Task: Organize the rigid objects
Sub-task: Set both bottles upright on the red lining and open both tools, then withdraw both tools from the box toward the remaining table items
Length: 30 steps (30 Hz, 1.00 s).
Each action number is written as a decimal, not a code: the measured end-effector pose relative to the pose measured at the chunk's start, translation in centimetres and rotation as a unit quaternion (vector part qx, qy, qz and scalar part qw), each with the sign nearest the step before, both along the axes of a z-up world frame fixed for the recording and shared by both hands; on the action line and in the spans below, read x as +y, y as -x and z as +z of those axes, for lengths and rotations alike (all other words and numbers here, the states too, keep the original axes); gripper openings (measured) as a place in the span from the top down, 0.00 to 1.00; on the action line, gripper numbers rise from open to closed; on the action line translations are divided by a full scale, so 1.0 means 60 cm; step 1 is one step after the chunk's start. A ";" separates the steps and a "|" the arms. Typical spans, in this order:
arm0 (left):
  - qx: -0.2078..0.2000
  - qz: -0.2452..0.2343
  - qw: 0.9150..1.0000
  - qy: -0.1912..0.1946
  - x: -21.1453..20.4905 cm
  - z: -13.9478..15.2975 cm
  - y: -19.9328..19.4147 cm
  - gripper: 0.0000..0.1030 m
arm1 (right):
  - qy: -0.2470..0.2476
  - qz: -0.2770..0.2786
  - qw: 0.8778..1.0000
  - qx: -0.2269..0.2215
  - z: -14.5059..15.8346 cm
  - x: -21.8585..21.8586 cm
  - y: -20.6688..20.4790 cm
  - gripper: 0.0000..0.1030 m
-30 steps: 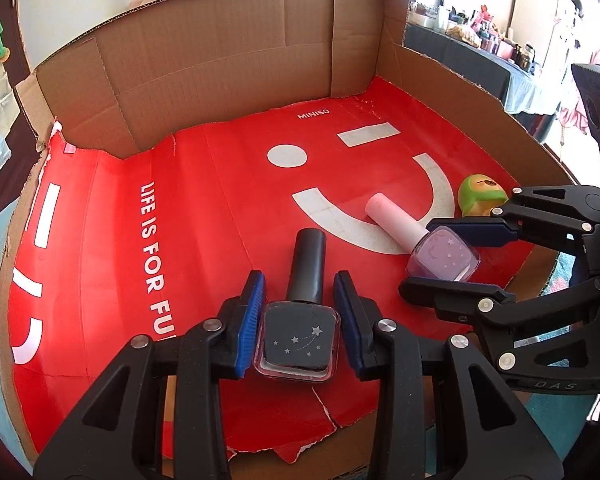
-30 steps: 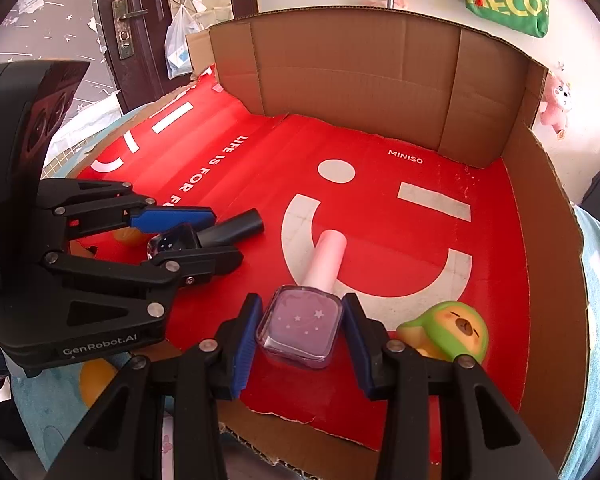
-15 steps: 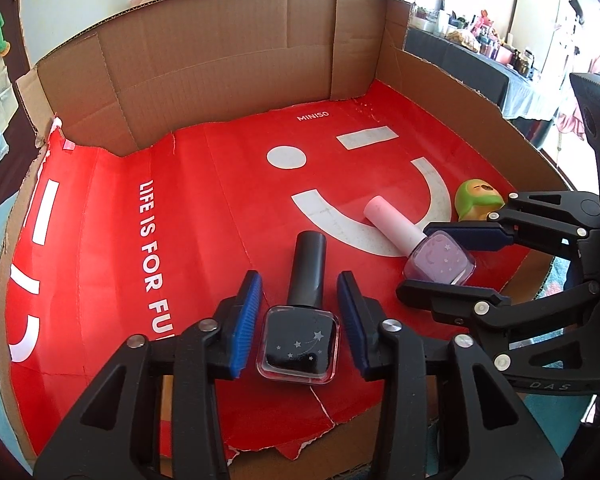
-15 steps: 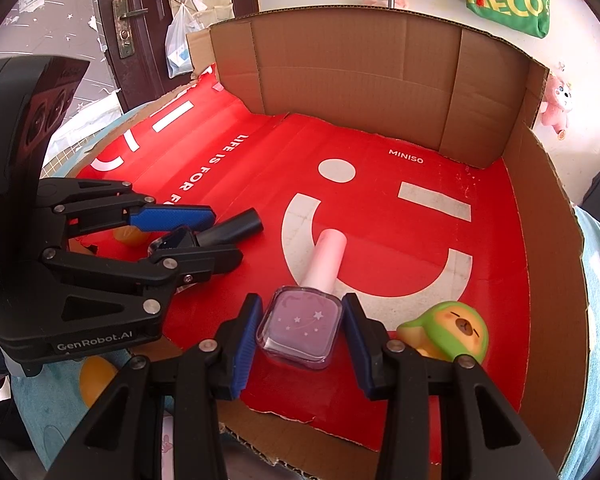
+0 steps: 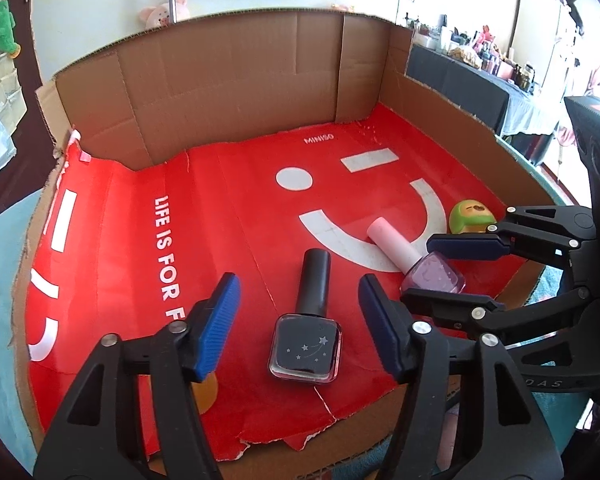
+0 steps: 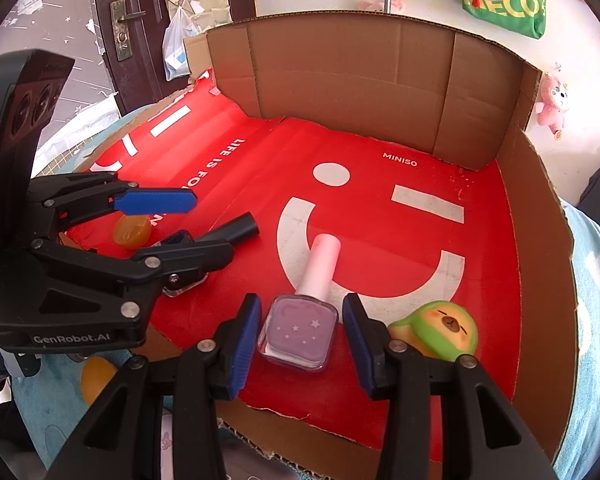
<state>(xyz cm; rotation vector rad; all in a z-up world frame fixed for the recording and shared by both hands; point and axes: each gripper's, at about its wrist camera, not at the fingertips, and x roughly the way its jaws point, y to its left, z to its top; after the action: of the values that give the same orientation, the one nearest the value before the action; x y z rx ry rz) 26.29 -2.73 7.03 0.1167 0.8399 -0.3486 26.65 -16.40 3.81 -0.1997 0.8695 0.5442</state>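
The left claw (image 5: pixel 296 312) has just been opening: its blue pads now stand well apart on either side of the black nail polish bottle (image 5: pixel 306 344), clear of its glass. That bottle lies flat near the front edge of the red sheet (image 5: pixel 220 240) lining the cardboard tray (image 5: pixel 236 80). To its right, the right claw (image 6: pixel 300 332) brackets the lilac nail polish bottle (image 6: pixel 298 330), a thin gap visible at each pad. A green toy (image 6: pixel 436 328) lies just right of it.

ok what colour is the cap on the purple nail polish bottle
Pale pink, on the purple nail polish bottle; its cap shows best in the right wrist view.
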 end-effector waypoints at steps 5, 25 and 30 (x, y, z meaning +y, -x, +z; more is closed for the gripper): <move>-0.021 0.001 1.000 0.005 0.004 0.020 0.017 0.33 | -0.002 -0.003 1.000 -0.007 0.011 -0.004 0.011 0.51; -0.142 0.041 0.988 0.035 0.041 0.134 0.166 0.13 | -0.043 -0.045 0.993 -0.105 0.149 -0.047 0.149 0.14; -0.167 0.052 0.984 0.038 0.050 0.152 0.216 0.11 | -0.049 -0.056 0.988 -0.134 0.176 -0.048 0.198 0.06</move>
<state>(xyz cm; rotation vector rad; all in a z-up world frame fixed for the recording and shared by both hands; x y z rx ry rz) 13.34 0.25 16.13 0.0575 0.4978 -0.2523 14.80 -19.30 14.36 -0.1292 0.5874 0.4417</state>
